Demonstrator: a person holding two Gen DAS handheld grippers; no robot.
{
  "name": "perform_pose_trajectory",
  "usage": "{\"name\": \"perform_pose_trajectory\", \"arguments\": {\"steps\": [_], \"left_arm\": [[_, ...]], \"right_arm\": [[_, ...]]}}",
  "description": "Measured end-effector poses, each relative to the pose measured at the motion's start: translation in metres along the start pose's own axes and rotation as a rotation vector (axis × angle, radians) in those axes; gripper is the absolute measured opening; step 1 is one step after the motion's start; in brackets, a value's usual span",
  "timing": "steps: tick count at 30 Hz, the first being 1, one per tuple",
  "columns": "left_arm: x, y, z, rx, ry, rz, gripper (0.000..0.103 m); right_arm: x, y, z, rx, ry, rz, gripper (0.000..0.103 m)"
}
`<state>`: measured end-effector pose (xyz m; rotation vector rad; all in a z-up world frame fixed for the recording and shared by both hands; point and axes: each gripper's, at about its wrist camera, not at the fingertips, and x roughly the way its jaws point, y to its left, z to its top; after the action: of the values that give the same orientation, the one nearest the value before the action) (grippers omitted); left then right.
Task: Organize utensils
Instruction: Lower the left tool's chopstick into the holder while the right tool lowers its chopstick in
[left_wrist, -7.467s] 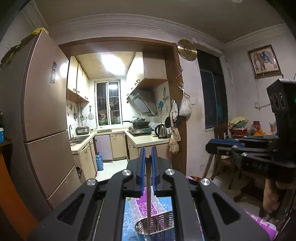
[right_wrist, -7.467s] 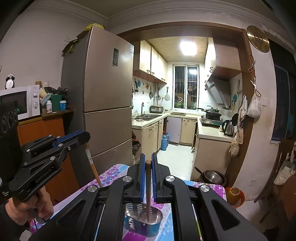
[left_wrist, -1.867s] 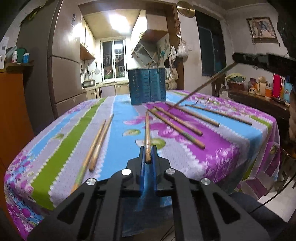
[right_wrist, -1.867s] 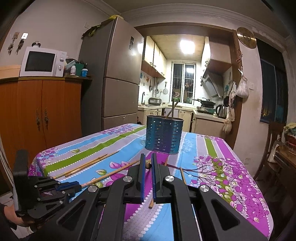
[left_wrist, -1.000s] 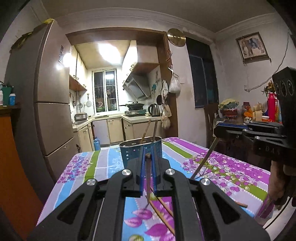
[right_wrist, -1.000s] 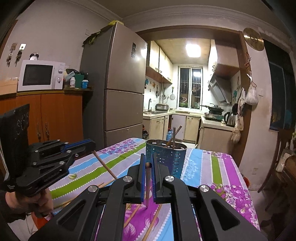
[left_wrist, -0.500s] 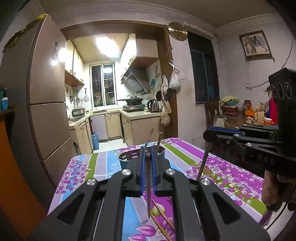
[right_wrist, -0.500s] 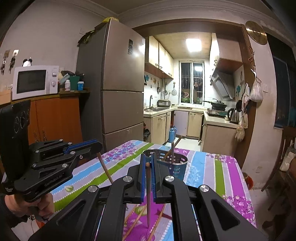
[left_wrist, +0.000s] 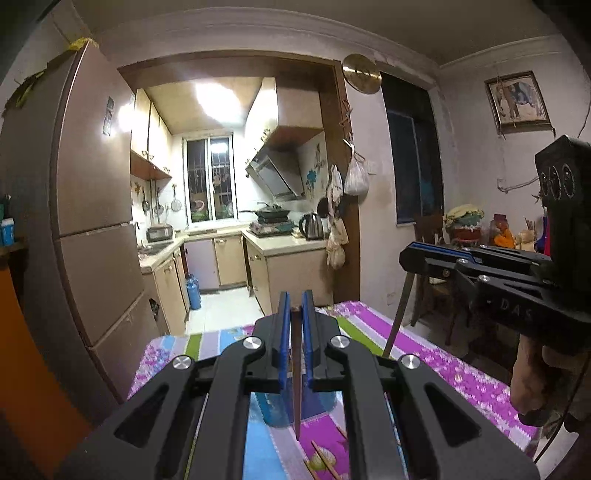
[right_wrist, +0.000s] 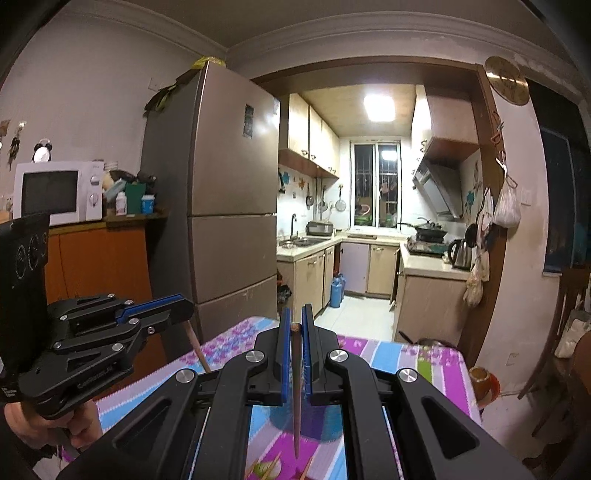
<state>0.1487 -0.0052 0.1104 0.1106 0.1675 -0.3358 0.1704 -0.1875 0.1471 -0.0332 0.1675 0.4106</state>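
**Two chopsticks held over the holder, drop-in not yet made**

The blue perforated utensil holder (left_wrist: 275, 410) stands on the floral tablecloth (left_wrist: 443, 365), mostly hidden behind each tool's own body; in the right wrist view it (right_wrist: 321, 421) sits at 6 o'clock under the fingers. Its inside cannot be seen from either camera, so what it already holds cannot be told

The left gripper (left_wrist: 294, 314) is clamped on a wooden chopstick (left_wrist: 296, 384) that hangs nearly upright, tip down, in front of the holder. The right gripper (right_wrist: 294, 325) is likewise closed tight on a second chopstick (right_wrist: 296, 398), tip pointing toward 6 o'clock, close to the holder's near wall. Each tool shows in the other's view: the right one at 3 o'clock from the left camera, the left one at 8 o'clock from the right camera

By my reading, the step in hand is the carry-and-lower: both sticks are lifted and brought near the container. Next, each tip needs lining up above the holder's mouth, then lowering and letting go, one at a time so the tools do not knock

More loose chopsticks (left_wrist: 325, 459) lie on the cloth at 6 o'clock, so the job looks only partly done
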Motion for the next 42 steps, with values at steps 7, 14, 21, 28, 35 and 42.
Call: {"name": "perform_pose_trajectory", "arguments": {"steps": [7,14,21,28,35,42], "left_arm": [[0.009,0.01,0.043,-0.018,-0.052,0.014,0.005],[0.031,0.014,0.067,-0.003,-0.085,0.031,0.005],[0.06,0.028,0.071,-0.023,-0.089,0.027,0.005],[0.094,0.035,0.055,-0.04,-0.049,0.018,0.005],[0.118,0.045,0.037,-0.062,-0.013,0.013,0.005],[0.137,0.047,0.023,-0.078,0.018,0.007,0.005]], "right_arm": [[0.009,-0.012,0.049,0.014,-0.05,0.001,0.007],[0.02,-0.03,0.104,0.02,-0.127,-0.01,0.007],[0.046,-0.067,0.126,0.06,-0.154,-0.052,0.007],[0.099,-0.087,0.087,0.093,-0.067,-0.058,0.007],[0.138,-0.089,0.046,0.114,0.006,-0.052,0.007],[0.157,-0.093,0.016,0.145,0.057,-0.046,0.007]]}}
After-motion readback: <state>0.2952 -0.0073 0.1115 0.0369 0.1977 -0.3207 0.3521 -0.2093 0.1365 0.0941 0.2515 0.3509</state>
